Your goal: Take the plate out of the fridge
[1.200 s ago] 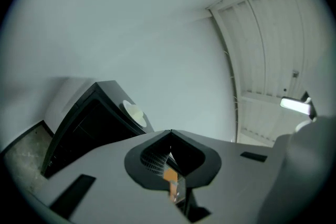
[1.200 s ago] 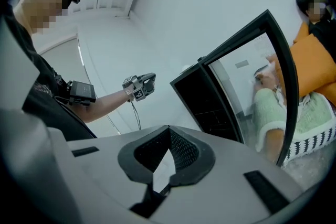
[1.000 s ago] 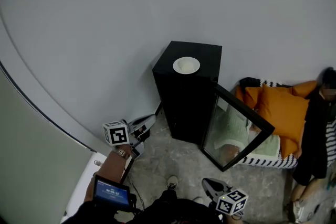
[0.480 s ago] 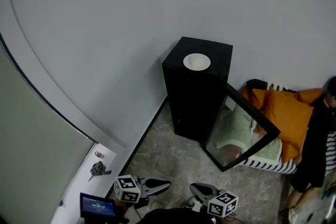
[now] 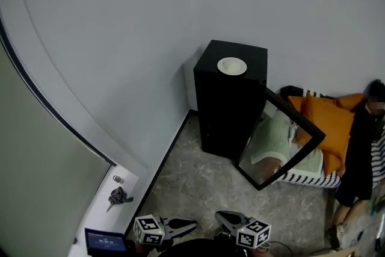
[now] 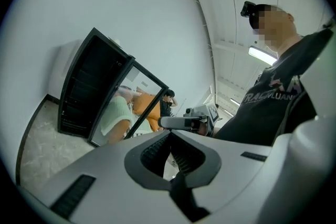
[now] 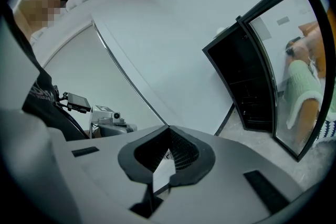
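Observation:
A small white plate (image 5: 231, 65) sits on top of the black fridge (image 5: 228, 106), which stands against the grey wall. The fridge's glass door (image 5: 281, 139) hangs open to the right. Both grippers are low at the bottom edge of the head view, far from the fridge. My left gripper (image 5: 191, 225) and right gripper (image 5: 221, 215) point at each other, both shut and empty. The left gripper view shows the shut left gripper (image 6: 170, 131) with the fridge (image 6: 84, 91) at its left. In the right gripper view, the shut right gripper (image 7: 169, 127) has the fridge (image 7: 245, 81) at its right.
A couch with orange cushions (image 5: 326, 123) and a green cloth (image 5: 274, 140) lies behind the open door. A person in dark clothes (image 5: 361, 153) sits at the far right. A white ledge (image 5: 102, 213) at the left carries a small dark object (image 5: 118, 195) and a screen (image 5: 105, 241).
My left gripper has dropped from the middle left down to the bottom edge, beside the right one. The head view has shifted, so the fridge sits further right. The plate has not moved.

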Action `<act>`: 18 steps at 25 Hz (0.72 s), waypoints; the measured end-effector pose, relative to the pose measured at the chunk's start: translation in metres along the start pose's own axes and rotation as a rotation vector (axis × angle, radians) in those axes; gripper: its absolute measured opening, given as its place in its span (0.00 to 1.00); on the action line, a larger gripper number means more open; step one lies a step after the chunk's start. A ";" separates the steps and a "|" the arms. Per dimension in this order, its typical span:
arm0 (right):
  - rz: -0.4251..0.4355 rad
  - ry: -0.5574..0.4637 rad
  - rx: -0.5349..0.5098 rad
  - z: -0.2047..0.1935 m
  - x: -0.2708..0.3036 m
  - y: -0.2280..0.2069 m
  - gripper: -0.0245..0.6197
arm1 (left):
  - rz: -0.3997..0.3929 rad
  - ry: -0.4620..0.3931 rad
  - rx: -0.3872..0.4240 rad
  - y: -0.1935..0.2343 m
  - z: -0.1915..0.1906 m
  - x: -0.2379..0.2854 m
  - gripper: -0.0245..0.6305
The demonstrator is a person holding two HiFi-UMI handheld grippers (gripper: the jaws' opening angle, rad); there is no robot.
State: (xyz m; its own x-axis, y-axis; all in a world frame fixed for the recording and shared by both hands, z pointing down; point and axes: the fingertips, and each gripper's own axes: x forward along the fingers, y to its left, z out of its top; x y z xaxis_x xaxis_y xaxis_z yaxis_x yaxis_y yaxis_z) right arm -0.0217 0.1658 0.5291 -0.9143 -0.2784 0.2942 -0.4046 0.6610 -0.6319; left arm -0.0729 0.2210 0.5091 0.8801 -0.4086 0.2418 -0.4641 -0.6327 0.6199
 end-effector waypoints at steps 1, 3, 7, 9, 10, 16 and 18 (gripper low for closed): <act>-0.007 -0.008 -0.003 -0.004 0.002 0.008 0.05 | -0.012 0.011 0.009 -0.003 -0.005 -0.007 0.05; -0.018 -0.024 -0.008 -0.014 0.006 0.022 0.05 | -0.041 0.032 0.023 -0.008 -0.014 -0.021 0.05; -0.049 -0.043 -0.016 -0.035 0.011 0.048 0.05 | -0.089 0.041 0.024 -0.017 -0.031 -0.042 0.05; -0.070 -0.049 -0.025 -0.046 0.011 0.060 0.05 | -0.100 0.041 0.031 -0.021 -0.039 -0.051 0.05; -0.082 -0.051 -0.028 -0.051 0.010 0.066 0.05 | -0.105 0.045 0.035 -0.024 -0.042 -0.055 0.05; -0.125 -0.051 -0.031 -0.075 0.007 0.083 0.05 | -0.135 0.078 0.047 -0.030 -0.063 -0.064 0.05; -0.122 -0.048 -0.031 -0.082 0.009 0.087 0.04 | -0.137 0.079 0.047 -0.030 -0.067 -0.067 0.05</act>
State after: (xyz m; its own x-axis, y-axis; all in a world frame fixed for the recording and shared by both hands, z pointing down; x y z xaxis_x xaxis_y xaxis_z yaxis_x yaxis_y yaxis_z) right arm -0.0636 0.2775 0.5358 -0.8587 -0.3904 0.3320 -0.5124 0.6417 -0.5707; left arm -0.1117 0.3114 0.5240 0.9397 -0.2645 0.2167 -0.3418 -0.7095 0.6163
